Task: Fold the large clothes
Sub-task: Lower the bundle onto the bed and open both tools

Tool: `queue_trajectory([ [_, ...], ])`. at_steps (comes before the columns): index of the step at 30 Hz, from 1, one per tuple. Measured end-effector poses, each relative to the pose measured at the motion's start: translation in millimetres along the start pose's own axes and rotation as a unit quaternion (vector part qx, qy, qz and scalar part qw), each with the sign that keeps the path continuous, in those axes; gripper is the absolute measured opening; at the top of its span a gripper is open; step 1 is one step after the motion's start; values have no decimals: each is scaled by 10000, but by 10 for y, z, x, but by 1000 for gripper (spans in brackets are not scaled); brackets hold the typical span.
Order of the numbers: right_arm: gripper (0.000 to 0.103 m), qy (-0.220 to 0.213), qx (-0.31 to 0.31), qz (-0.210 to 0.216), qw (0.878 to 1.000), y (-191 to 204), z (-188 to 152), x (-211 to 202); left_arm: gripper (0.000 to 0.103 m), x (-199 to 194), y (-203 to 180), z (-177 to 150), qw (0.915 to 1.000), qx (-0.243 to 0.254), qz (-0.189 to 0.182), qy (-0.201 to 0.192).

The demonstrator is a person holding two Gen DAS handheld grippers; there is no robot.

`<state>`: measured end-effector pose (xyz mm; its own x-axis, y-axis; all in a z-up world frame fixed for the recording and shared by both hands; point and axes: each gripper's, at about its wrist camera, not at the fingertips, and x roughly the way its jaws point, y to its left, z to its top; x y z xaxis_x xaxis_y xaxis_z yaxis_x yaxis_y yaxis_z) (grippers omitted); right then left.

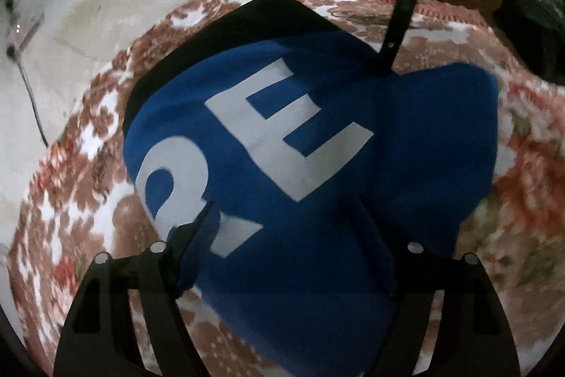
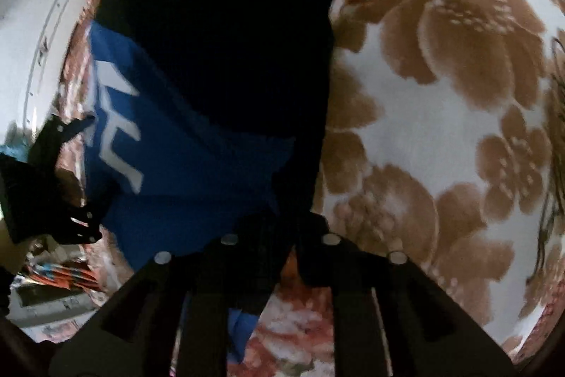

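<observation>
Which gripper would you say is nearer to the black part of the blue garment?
Right. The right gripper grips the garment right at its black part; the left gripper hovers open over the blue lettered end, away from it.

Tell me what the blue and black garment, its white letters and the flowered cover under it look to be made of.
Garment: soft matte knit, probably cotton or fleece; it bends in rounded folds with no shine.
White letters: a flat printed or pressed-on layer, likely vinyl or ink; crisp edges, slightly smoother than the cloth.
Flowered cover: printed woven or plush fabric, a bedsheet or blanket; the blur leaves its texture unclear.
</observation>
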<state>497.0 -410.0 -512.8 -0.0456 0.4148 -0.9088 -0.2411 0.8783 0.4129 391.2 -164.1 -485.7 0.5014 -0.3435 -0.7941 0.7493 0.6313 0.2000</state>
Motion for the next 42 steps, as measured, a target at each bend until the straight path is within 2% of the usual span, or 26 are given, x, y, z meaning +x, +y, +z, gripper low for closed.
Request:
queue_trajectory([
  [2,10,-83,42,-303,9995,77,-62,-227,94,-179,150,71,9977,-487,-472,47],
  [4,11,-384,-11,-497,9980,196,-73,-485,95,-356,361,141,9944,-832,-636,-106],
  [6,38,-901,-20,-699,9935,385,-7,-760,97,-421,599,236,9915,-1166,-535,-228],
  [7,63,-1170,-64,-816,9898,491,51,-848,97,-411,736,285,9895,-1361,-407,-277],
  [8,78,-1430,-138,-901,9855,605,134,-890,97,-384,826,315,9880,-1495,-237,-307],
  [10,81,-1820,-113,-1276,9749,767,304,-879,97,-251,1102,420,9811,-1904,139,-321],
  [11,87,-1931,-64,-1406,9710,787,393,-838,97,-205,1195,460,9775,-2074,191,-339],
  [13,89,-2089,134,-1332,9687,861,543,-713,97,-44,1430,526,9638,-2626,358,-292],
  [15,89,-2246,485,-1472,9621,806,728,-564,97,134,1631,533,9457,-3225,269,-316],
  [18,91,-2325,495,-1956,9514,692,946,-322,97,468,1766,509,9367,-3499,129,-81],
  [21,91,-2147,332,-2284,9490,499,1012,-16,99,807,1815,384,9405,-3388,47,236],
  [24,93,-2046,367,-2204,9530,263,931,120,99,907,1836,245,9457,-3244,58,222],
  [26,95,-2034,253,-2300,9514,218,879,135,99,882,1831,163,9486,-3161,45,161],
  [29,95,-2156,-206,-2939,9310,306,762,-7,99,762,1864,41,9475,-3191,108,198],
  [30,94,-2047,-218,-3291,9216,276,718,-30,99,698,1877,-9,9464,-3211,227,263],
  [31,90,-1950,-164,-3436,9185,191,664,-46,99,636,1895,-46,9448,-3242,340,323],
  [32,83,-1857,-33,-3370,9230,103,618,-58,97,558,1906,-64,9433,-3269,434,379],
  [34,79,-1759,446,-2760,9439,-41,426,-178,97,278,1860,-79,9437,-3274,391,253],
  [36,84,-1971,396,-2611,9442,125,207,-326,97,43,1747,-71,9441,-3284,288,52],
  [37,91,-2099,340,-2513,9443,249,92,-387,97,-99,1650,-71,9423,-3340,192,-71],
  [39,92,-2313,325,-2211,9469,511,-144,-471,97,-270,1408,-95,9373,-3480,-31,-174],
  [42,93,-2427,416,-1897,9505,827,-390,-394,97,-268,994,-148,9391,-3426,-243,-114],
])
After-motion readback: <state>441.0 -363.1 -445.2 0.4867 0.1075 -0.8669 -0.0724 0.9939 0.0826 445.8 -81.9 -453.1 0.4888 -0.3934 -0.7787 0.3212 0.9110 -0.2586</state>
